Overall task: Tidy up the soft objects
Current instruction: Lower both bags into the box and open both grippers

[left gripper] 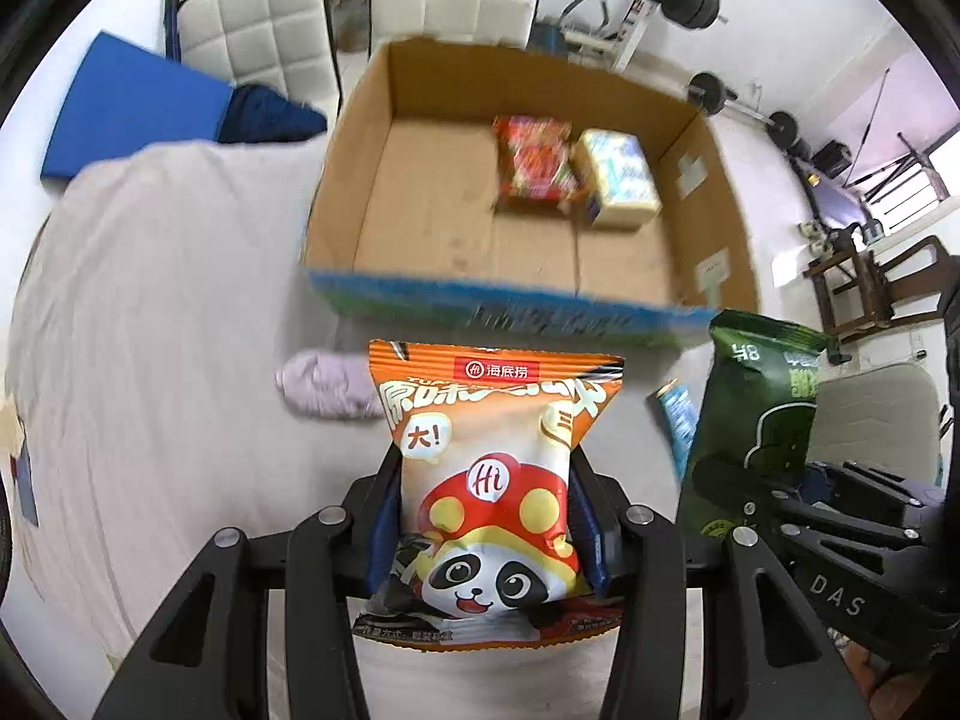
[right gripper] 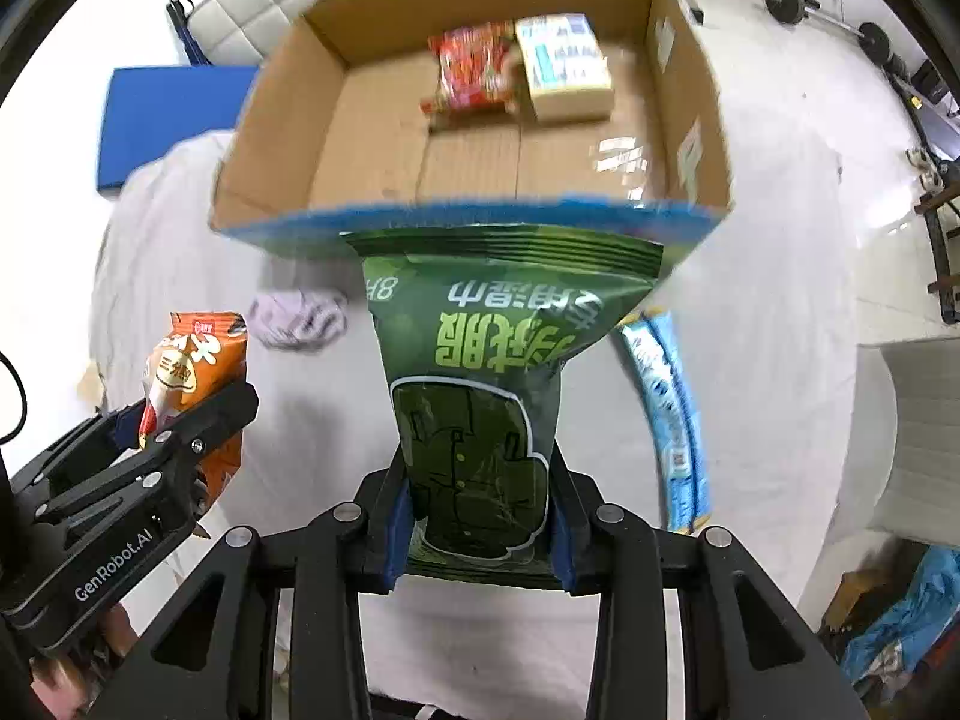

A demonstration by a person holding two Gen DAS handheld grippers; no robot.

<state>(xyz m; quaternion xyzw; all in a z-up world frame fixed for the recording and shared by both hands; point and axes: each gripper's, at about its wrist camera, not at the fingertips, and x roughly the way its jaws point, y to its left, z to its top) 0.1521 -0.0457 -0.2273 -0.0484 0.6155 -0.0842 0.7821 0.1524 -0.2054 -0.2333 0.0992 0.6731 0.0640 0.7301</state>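
- The left gripper [left gripper: 483, 516] is clamped on an orange snack bag [left gripper: 489, 480] with a panda, held up off the white cloth [left gripper: 156, 300].
- The right gripper [right gripper: 480, 510] pinches a green wipes pack [right gripper: 480, 372] the same way.
- Ahead of both sits an open cardboard box [right gripper: 282, 120] holding a red packet [right gripper: 474, 69] and a pale tissue pack [right gripper: 567, 63].
- Beyond the left fingers lies a lilac cloth bundle [left gripper: 330, 387]; right of the right gripper, a blue packet [right gripper: 672, 414].

Open box ahead, far right corner taken

The cardboard box [left gripper: 528, 204] floor lies bare at near and left; a red packet [left gripper: 534, 159] and pale pack [left gripper: 618, 180] fill its far right. Its near wall [right gripper: 474, 222] stands between the held packets and the floor inside.
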